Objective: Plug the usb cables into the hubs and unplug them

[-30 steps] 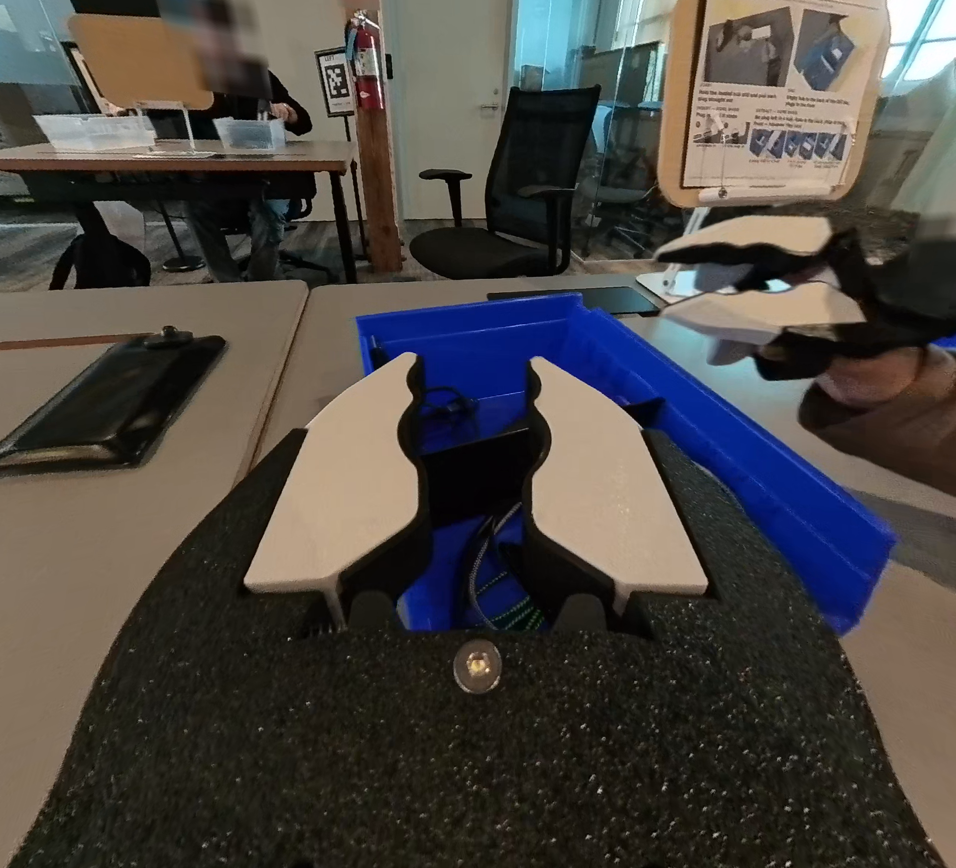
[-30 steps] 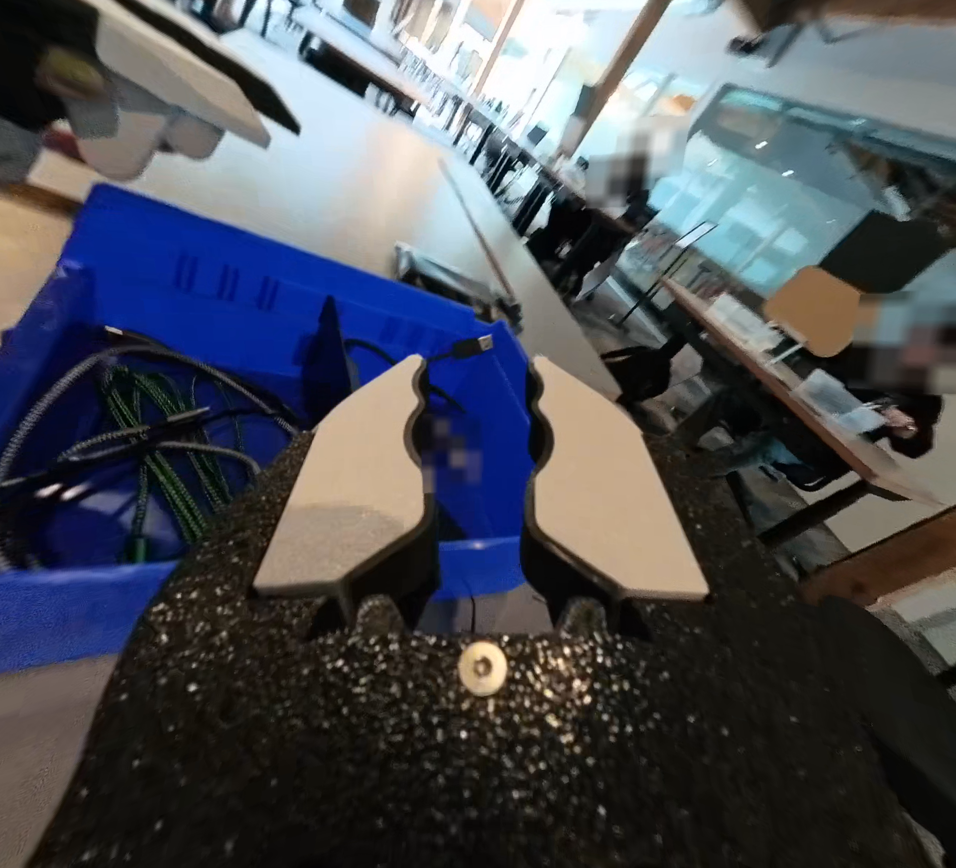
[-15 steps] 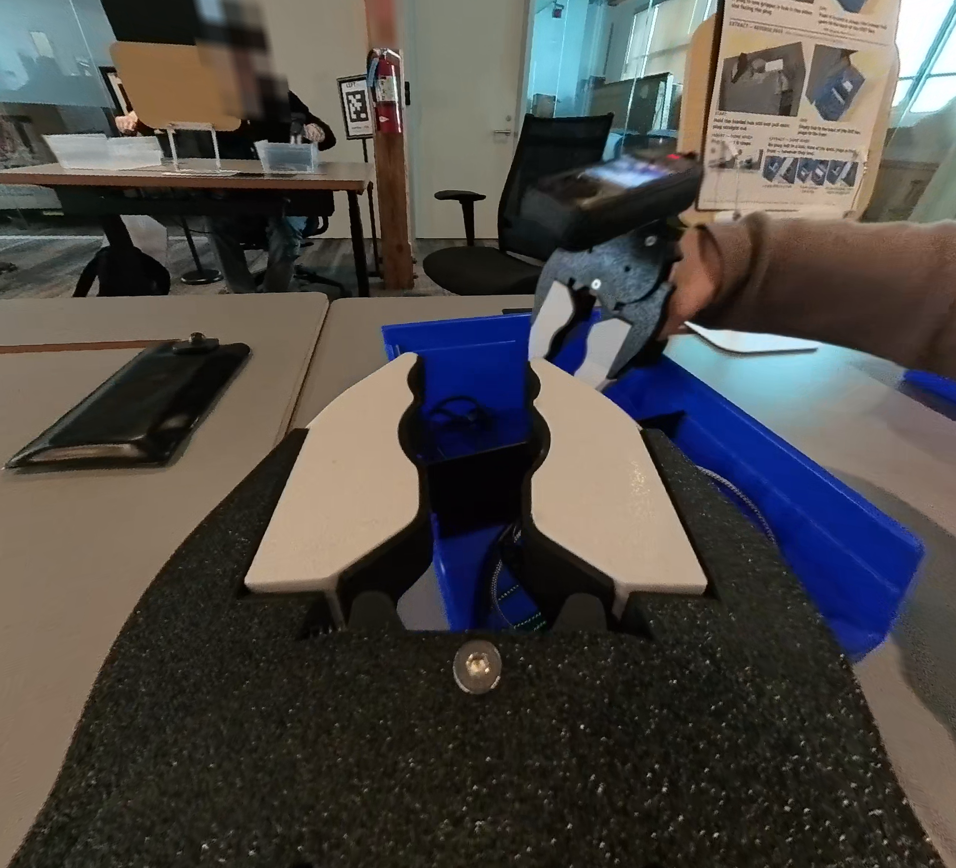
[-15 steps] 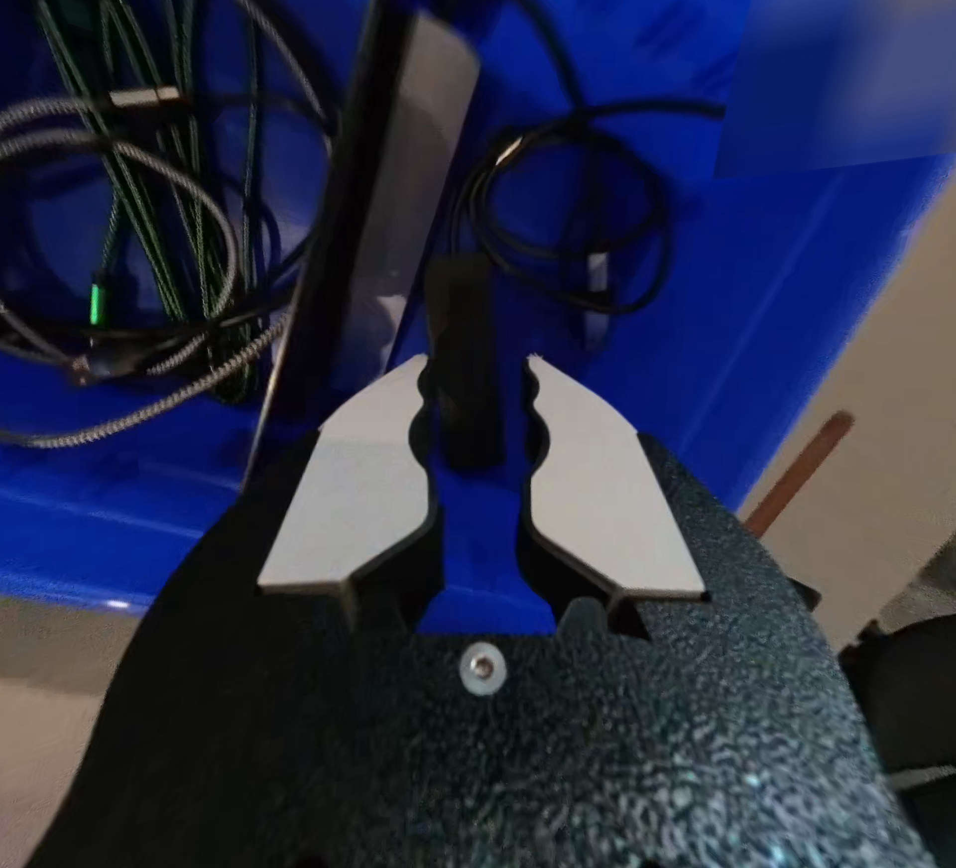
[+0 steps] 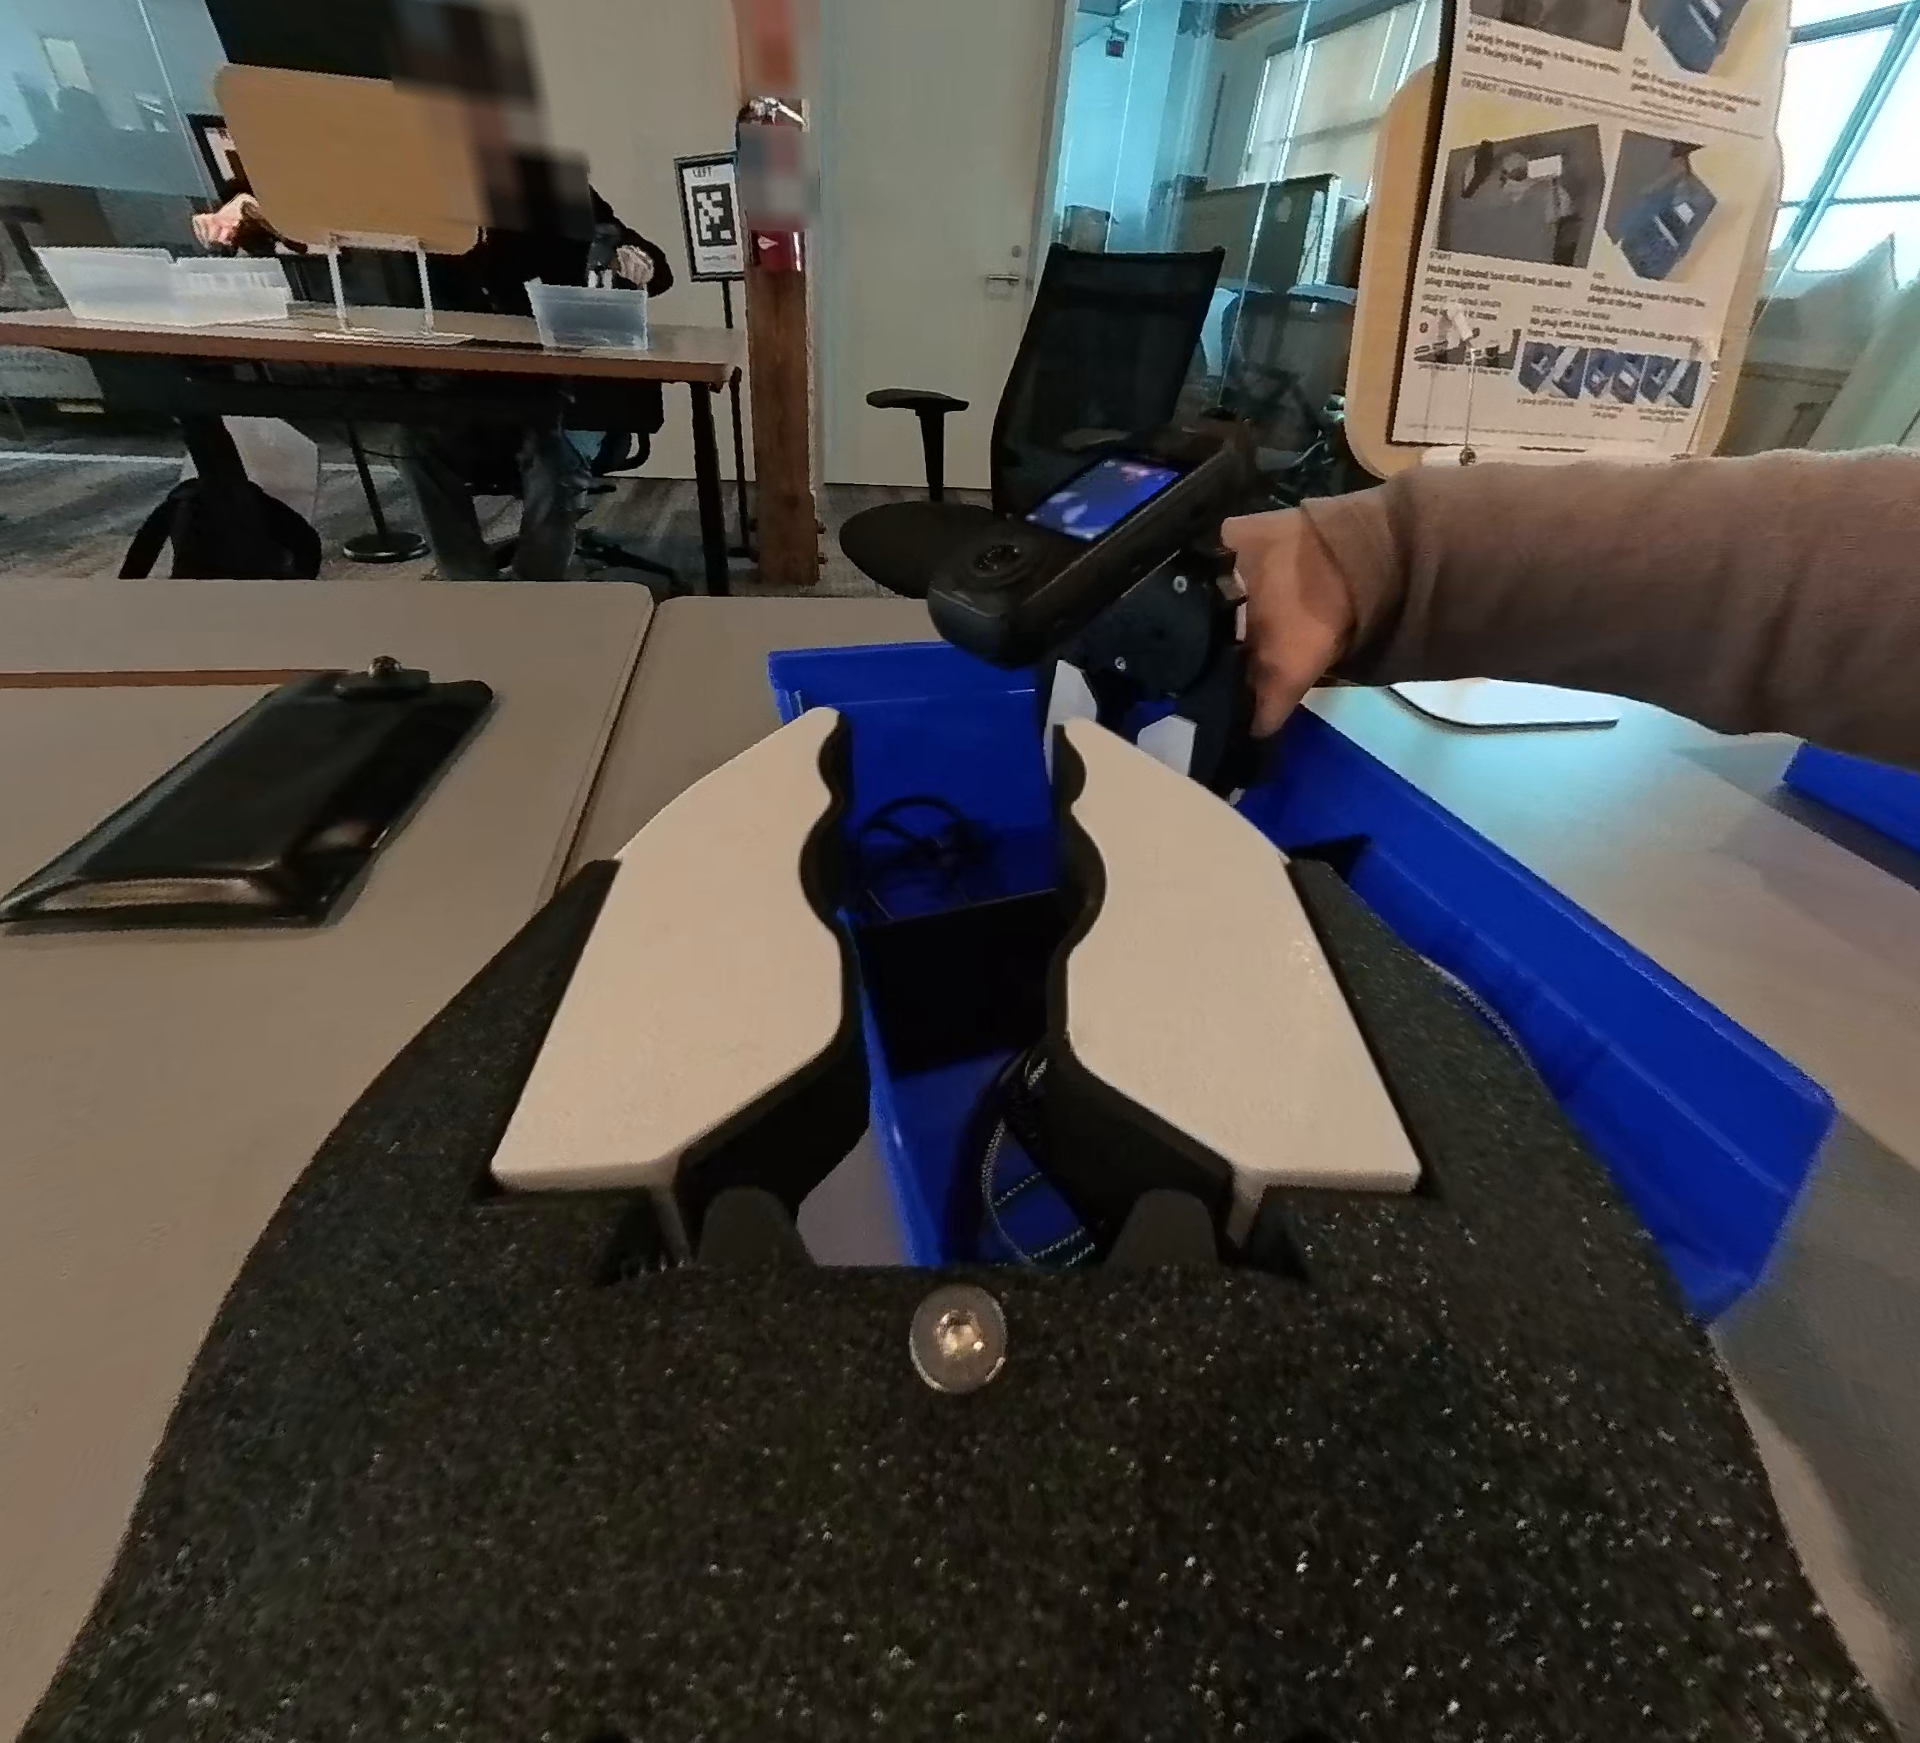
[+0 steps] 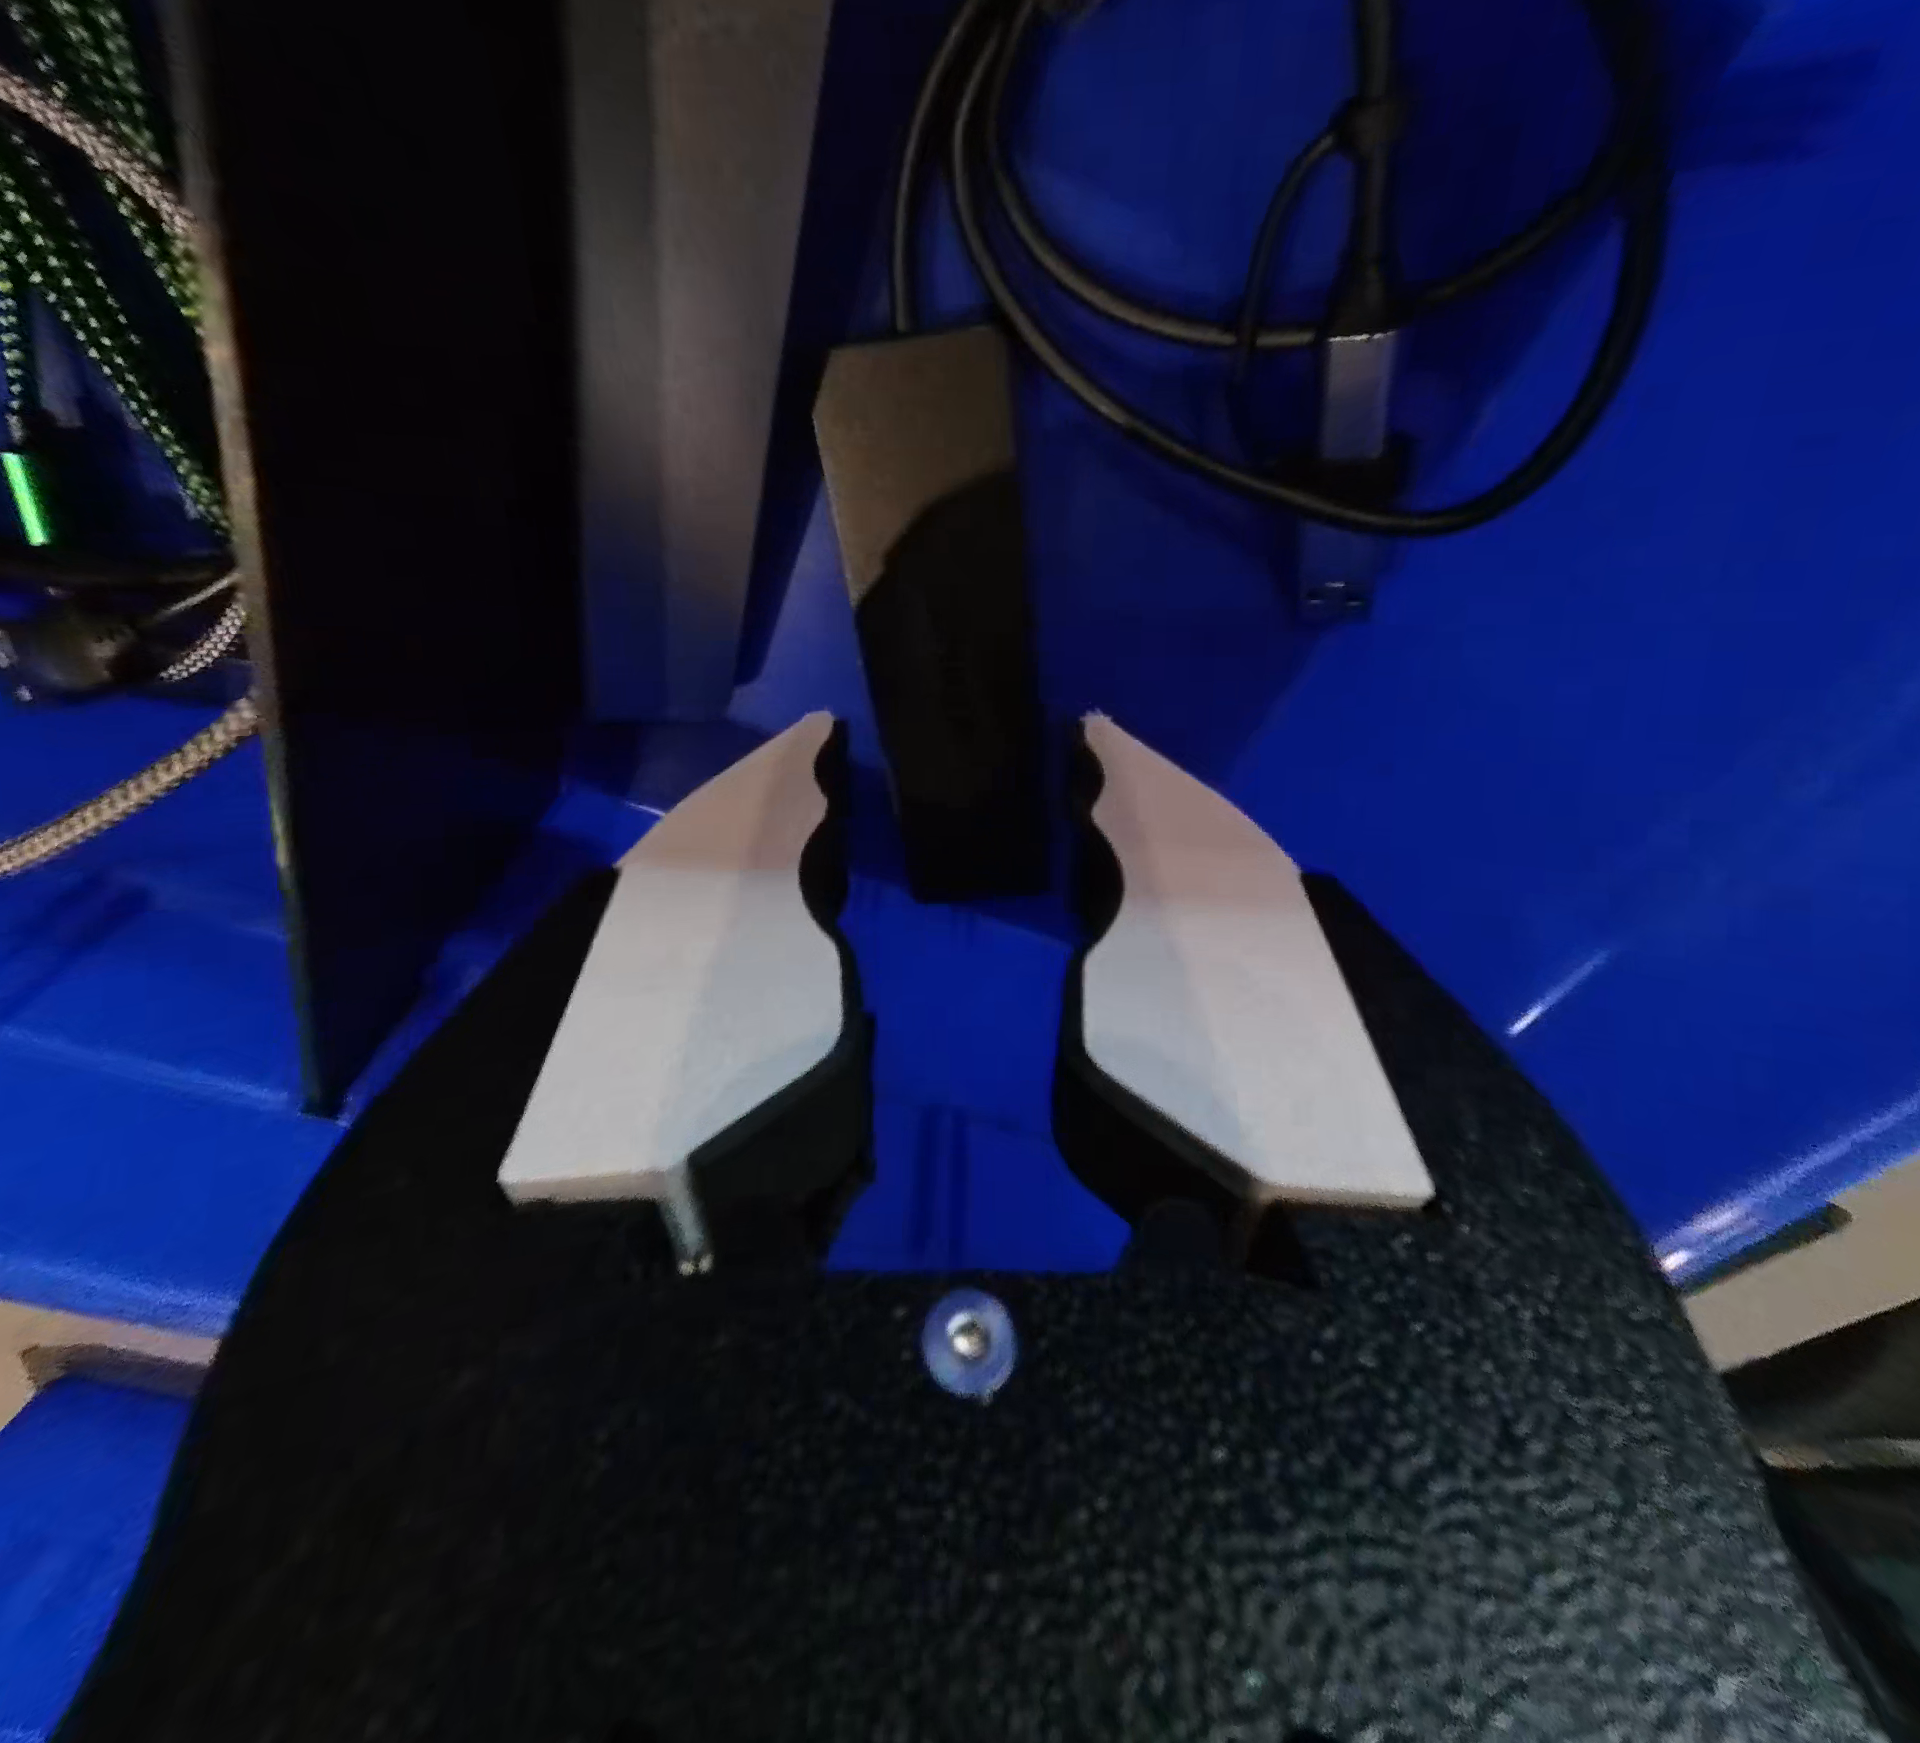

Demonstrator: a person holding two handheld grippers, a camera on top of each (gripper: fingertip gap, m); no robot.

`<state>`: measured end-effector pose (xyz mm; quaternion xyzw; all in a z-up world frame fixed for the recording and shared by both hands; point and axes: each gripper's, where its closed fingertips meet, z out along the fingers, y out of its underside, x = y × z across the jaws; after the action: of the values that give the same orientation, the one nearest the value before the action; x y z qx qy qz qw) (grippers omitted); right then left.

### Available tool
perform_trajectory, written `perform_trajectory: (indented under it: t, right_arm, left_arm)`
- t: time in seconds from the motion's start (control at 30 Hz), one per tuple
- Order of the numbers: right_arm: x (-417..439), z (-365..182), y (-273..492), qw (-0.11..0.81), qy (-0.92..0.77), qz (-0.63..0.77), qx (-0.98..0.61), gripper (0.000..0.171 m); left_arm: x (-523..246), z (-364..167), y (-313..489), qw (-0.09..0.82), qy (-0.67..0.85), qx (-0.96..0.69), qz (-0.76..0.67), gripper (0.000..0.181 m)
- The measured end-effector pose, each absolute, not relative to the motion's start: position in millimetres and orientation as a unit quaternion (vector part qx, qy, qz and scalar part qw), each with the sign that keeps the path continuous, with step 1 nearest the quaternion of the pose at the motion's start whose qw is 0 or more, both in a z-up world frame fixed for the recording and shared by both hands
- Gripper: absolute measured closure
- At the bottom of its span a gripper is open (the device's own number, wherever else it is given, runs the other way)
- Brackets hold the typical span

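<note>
right gripper [image 5: 1164, 737] fingertips hidden behind left gripper [image 5: 951, 748] finger in left wrist view; whether it touches hub [image 6: 951, 644] unclear. blue bin [image 5: 1558, 997] right corner motion-blurred. bin floor mostly hidden by left gripper body. braided cables [image 6: 94, 259] cut off by left edge. coiled black cable [image 6: 1299, 239] top cropped. hub ports too dark to tell. instruction sheet [image 5: 1590, 135] cut off at top.

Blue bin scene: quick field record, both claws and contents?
bin: blue bin on grey table
divider: dark upright panel splits the bin
hub: dark slim hub on bin floor, beside the divider
hub cable: black, coiled in the hub's compartment
other cables: braided green across the divider
right claw: open, straddling the hub end, not closed on it
left claw: open, over the bin's near end, empty
</note>
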<state>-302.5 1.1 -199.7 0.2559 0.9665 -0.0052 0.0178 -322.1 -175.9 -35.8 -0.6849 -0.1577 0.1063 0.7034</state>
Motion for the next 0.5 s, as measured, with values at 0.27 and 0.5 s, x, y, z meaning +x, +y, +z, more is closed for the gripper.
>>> perform_trajectory:
  t: [0.27, 0.5]
  right_arm:
    - [-301.7, -206.6, 1.9, 0.031, 0.968, 0.035, 0.246, 0.122]
    - [-302.2, -207.9, 2.3, 0.030, 0.969, 0.044, 0.240, 0.122]
  left_arm:
    - [-319.9, -35.4, -173.6, 0.702, -0.152, -0.687, 0.108, 0.145]
    - [-322.2, -36.1, -175.1, 0.704, -0.158, -0.685, 0.105, 0.145]
